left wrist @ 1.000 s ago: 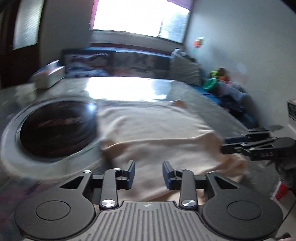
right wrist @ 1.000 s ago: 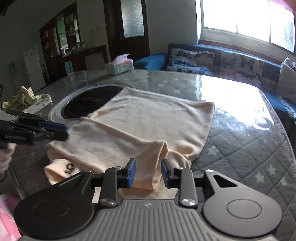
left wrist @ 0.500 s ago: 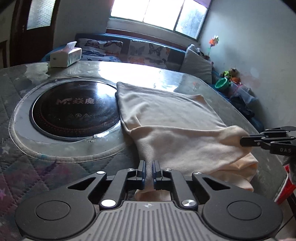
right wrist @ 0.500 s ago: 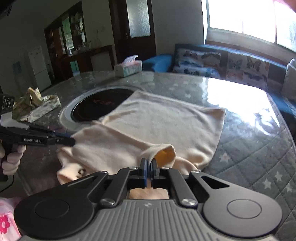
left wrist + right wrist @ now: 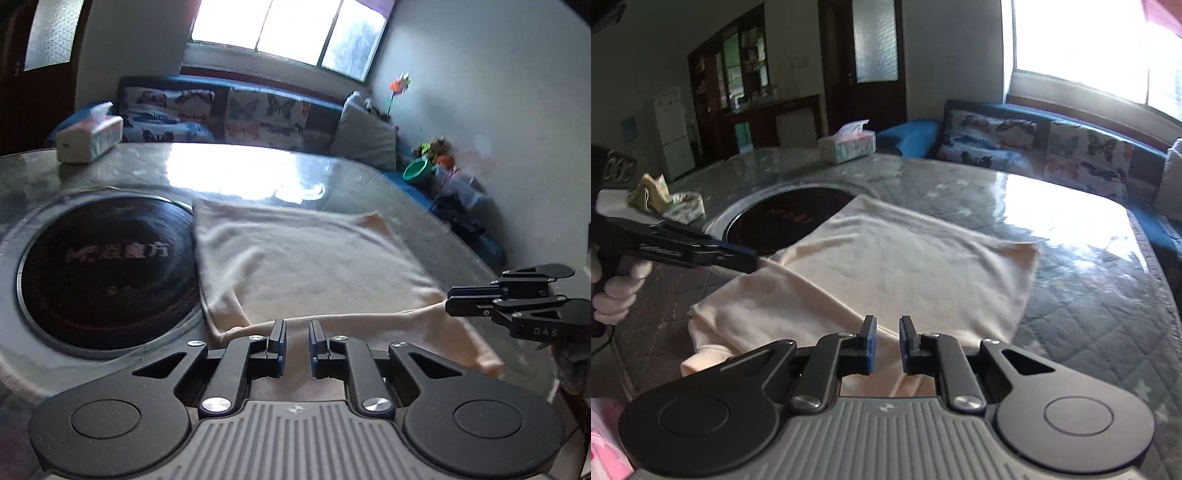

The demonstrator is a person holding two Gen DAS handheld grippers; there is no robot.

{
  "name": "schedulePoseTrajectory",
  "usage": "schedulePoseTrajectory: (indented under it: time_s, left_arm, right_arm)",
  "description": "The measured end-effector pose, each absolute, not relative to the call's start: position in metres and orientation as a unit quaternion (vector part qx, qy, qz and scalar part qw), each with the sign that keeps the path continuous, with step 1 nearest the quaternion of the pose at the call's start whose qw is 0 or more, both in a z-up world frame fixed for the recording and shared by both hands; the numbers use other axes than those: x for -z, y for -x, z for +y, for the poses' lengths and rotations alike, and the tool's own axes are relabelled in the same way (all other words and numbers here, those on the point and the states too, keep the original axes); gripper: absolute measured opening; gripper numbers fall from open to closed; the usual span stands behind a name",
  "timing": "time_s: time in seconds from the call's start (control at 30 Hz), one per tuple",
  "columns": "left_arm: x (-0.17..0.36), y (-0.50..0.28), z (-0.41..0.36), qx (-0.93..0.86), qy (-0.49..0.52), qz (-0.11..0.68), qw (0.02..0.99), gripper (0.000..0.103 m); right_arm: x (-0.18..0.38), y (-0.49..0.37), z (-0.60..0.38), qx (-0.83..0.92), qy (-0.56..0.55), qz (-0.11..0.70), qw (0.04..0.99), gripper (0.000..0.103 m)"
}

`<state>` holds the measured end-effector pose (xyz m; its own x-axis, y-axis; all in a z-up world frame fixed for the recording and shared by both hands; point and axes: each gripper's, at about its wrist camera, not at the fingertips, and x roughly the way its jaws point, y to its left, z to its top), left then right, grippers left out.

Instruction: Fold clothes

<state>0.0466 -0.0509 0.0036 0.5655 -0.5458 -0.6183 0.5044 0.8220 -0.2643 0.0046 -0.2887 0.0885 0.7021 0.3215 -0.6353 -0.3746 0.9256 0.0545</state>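
The cream-coloured fabric garment (image 5: 306,266) is spread on the quilted grey table (image 5: 1089,295). Its near edge is lifted taut between the left gripper (image 5: 295,328) and right gripper (image 5: 886,325). Both are tilted downward, and their jaws are easing apart with fabric pinched between them.

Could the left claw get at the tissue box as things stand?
Probably not yet: the left claw has the cloth between its opening jaws, and the tissue box sits far off beyond the round hob, though nothing blocks the path.
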Motion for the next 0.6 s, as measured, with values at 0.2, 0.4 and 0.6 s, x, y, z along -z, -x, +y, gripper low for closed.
schedulePoseTrajectory:
  time_s: [0.2,0.4,0.6]
  left_arm:
    - [0.017,-0.06,-0.052,0.29,0.023,0.373,0.881,0.016]
    - [0.004,-0.036,-0.044,0.307,-0.015,0.352,0.884,0.016]
    - [-0.004,0.007,-0.036,0.361,-0.046,0.33,0.871,0.023]
  right_arm:
    - [-0.056,-0.017,-0.286,-0.189,0.047,0.37,0.908,0.013]
    - [-0.07,0.013,-0.284,-0.211,0.052,0.362,0.906,0.014]
    - [-0.063,0.035,-0.282,-0.212,0.06,0.376,0.9,0.018]
